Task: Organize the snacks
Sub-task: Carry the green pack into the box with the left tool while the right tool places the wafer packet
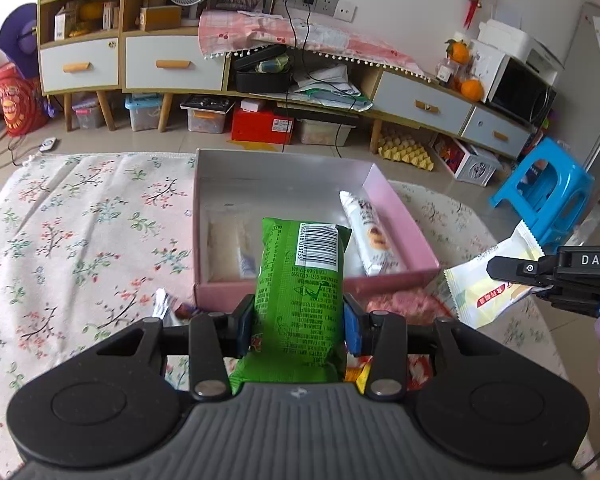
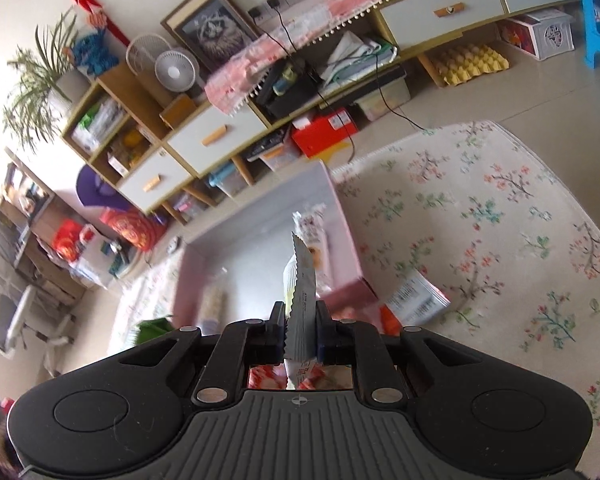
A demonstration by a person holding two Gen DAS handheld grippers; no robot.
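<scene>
My left gripper (image 1: 299, 322) is shut on a green snack packet (image 1: 302, 296), held upright just in front of the pink box (image 1: 400, 208). In the box lie a white biscuit packet (image 1: 370, 236) and pale packets at its left side. My right gripper (image 2: 299, 334) is shut on a flat white packet (image 2: 300, 300), seen edge-on in its own view. From the left wrist view that white packet (image 1: 488, 280) hangs to the right of the box, pinched by the right gripper (image 1: 512, 270). The pink box (image 2: 340, 216) lies ahead of it.
Loose snacks lie on the floral cloth (image 1: 80, 220) by the box's near wall: a pink packet (image 1: 400, 304), a silver-purple wrapper (image 1: 172, 306) and a barcode packet (image 2: 416, 300). A blue stool (image 1: 548, 196) and a long cabinet (image 1: 172, 64) stand beyond.
</scene>
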